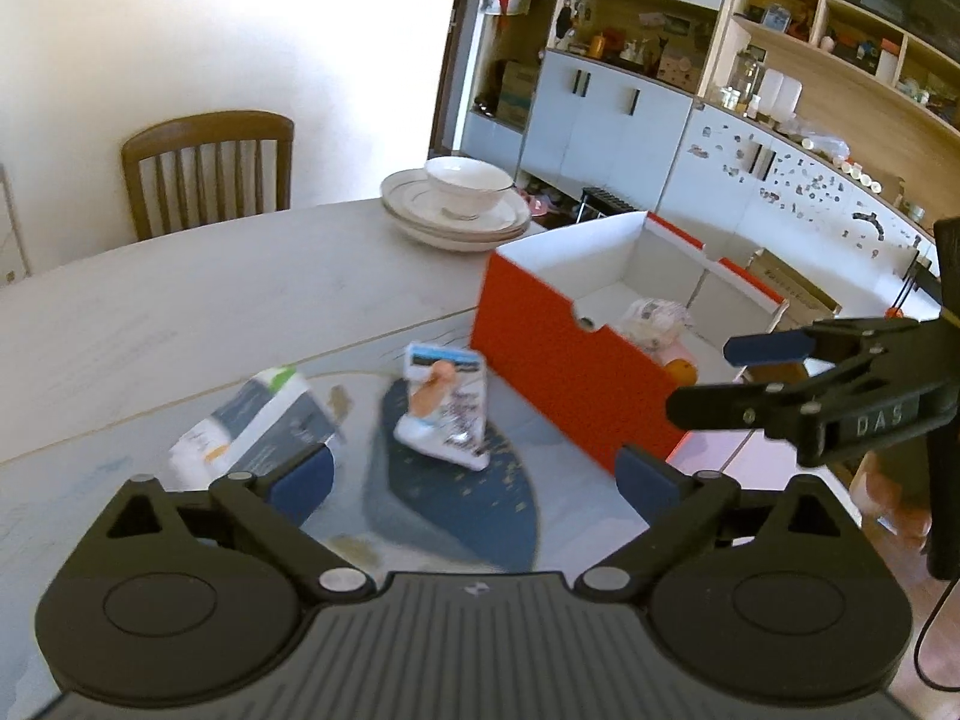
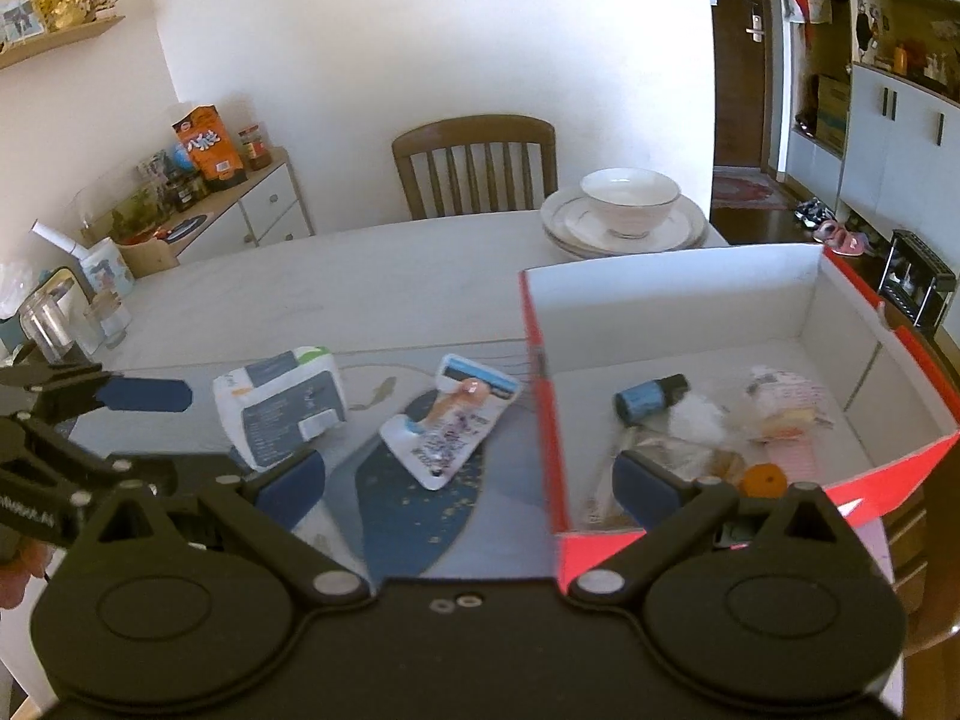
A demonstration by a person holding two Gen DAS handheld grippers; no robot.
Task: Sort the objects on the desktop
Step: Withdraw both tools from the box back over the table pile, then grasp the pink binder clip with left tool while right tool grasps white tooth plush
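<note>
An open red box (image 1: 558, 372) with a white inside stands on the table at the right; it also shows in the right wrist view (image 2: 672, 294). Inside lie a small blue bottle (image 2: 648, 396), an orange ball (image 2: 763, 479) and several wrapped packets. On the blue mat (image 2: 414, 510) left of the box lie a blister-pack card (image 1: 447, 405) (image 2: 447, 426) and a white and grey packet (image 1: 264, 426) (image 2: 282, 405). My left gripper (image 1: 474, 474) is open and empty above the mat. My right gripper (image 2: 471, 480) is open and empty over the box's near left corner.
Stacked plates with a bowl (image 1: 459, 198) (image 2: 627, 210) sit at the table's far edge. A wooden chair (image 2: 477, 162) stands behind the table. Glass jars and a cup (image 2: 72, 312) stand at the left. The right gripper's fingers (image 1: 762, 378) show beside the box in the left wrist view.
</note>
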